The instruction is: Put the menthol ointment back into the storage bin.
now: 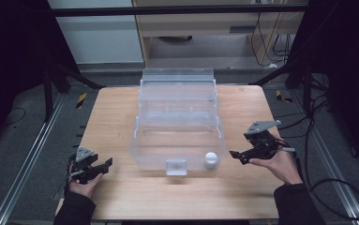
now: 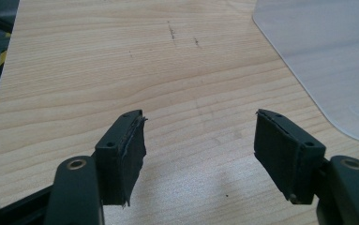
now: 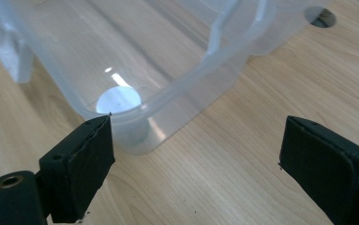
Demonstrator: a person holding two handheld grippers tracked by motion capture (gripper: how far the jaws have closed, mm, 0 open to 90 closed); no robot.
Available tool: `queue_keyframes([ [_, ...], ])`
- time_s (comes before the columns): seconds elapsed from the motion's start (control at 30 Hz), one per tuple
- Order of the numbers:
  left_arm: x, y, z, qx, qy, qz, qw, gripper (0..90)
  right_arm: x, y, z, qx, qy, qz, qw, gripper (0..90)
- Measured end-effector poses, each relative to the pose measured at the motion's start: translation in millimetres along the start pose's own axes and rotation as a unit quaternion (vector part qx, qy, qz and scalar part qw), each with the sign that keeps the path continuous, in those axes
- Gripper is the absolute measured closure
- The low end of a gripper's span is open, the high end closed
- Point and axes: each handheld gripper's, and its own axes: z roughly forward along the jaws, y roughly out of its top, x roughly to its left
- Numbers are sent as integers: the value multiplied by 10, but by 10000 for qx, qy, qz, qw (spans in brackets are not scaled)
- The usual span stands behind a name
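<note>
Field notes, one moment at the desk [image 1: 121, 108].

Clear plastic storage bin [image 1: 177, 136] sits at the centre of the wooden desk, lid off, its long axis running toward 12 o'clock. Behind it, at 12 o'clock, more clear plastic stands stacked or nested against it; cannot tell whether that is a lid or a second bin. A latch tab [image 1: 176, 166] marks the middle of the bin's near wall.

Small white round object [image 1: 210, 160] lies inside the bin, in the near right corner, against the wall. In the right gripper view it [image 3: 118, 99] shows through the translucent corner as a pale disc; its exact kind cannot be told.

Right gripper [image 1: 237, 156] is held at 3 o'clock of the bin, just beside the near right corner, pointing toward 9 o'clock at it. Fingers [image 3: 81, 157] spread wide with bare desk between them, gripping nothing. One finger's tip lies just in front of the bin's rounded corner [image 3: 139, 133]; contact cannot be told.

Left gripper [image 1: 106, 164] rests low at 8 o'clock of the bin, near the desk's near left edge, well apart from the bin. Fingers [image 2: 121, 159] open, bare wood grain between them. The bin's rounded corner [image 2: 327, 61] shows at 2 o'clock in that view.
</note>
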Motion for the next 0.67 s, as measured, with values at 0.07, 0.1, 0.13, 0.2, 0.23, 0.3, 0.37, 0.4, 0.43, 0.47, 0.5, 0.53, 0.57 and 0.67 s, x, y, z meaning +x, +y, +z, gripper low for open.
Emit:
queue_keyframes([
  [0.07, 0, -1, 0, 0, 1, 4, 10000, 333, -7, -114, 17, -122, -118, 127, 9998, 109],
  [0.1, 0, -1, 0, 1, -2, 7, 10000, 334, -9, -174, 32, -201, -173, 188, 9995, 115],
  [0.13, -1, -1, 0, 2, -5, 5, 10000, 335, -11, -233, 44, -235, -221, 257, 9991, 116],
  [0.2, -1, -1, -1, -6, -4, 6, 10000, 338, -18, -348, 71, -312, -326, 431, 9981, 116],
  [0.23, 0, -1, -1, -7, -5, 5, 10000, 341, -23, -389, 84, -331, -355, 511, 9975, 116],
  [0.3, -2, -1, -3, -14, -7, 8, 10000, 346, -37, -506, 116, -395, -499, 681, 9956, 114],
  [0.37, -2, -1, -3, -11, -11, 7, 10000, 353, -52, -589, 139, -493, -621, 786, 9938, 112],
  [0.4, -1, -2, -3, -3, -19, 7, 10000, 358, -65, -643, 154, -511, -654, 858, 9928, 109],
  [0.43, -1, -2, -4, 8, -36, 19, 10000, 367, -69, -675, 161, -557, -712, 897, 9919, 111],
  [0.47, 1, -3, -2, 7, -46, 24, 10000, 379, -80, -729, 175, -599, -696, 974, 9910, 111],
  [0.5, 1, -4, 0, 14, -62, 17, 10000, 388, -78, -767, 187, -589, -640, 1072, 9904, 114],
  [0.53, 0, -5, 1, 19, -68, 14, 10000, 404, -91, -806, 206, -519, -684, 995, 9913, 117],
  [0.57, 0, -5, 1, 19, -68, 14, 10000, 412, -91, -806, 206, -519, -684, 995, 9913, 117],
  [0.67, 3, -5, -2, 41, -66, 34, 10000, 427, -110, -874, 216, -333, -857, 939, 9913, 117],
])
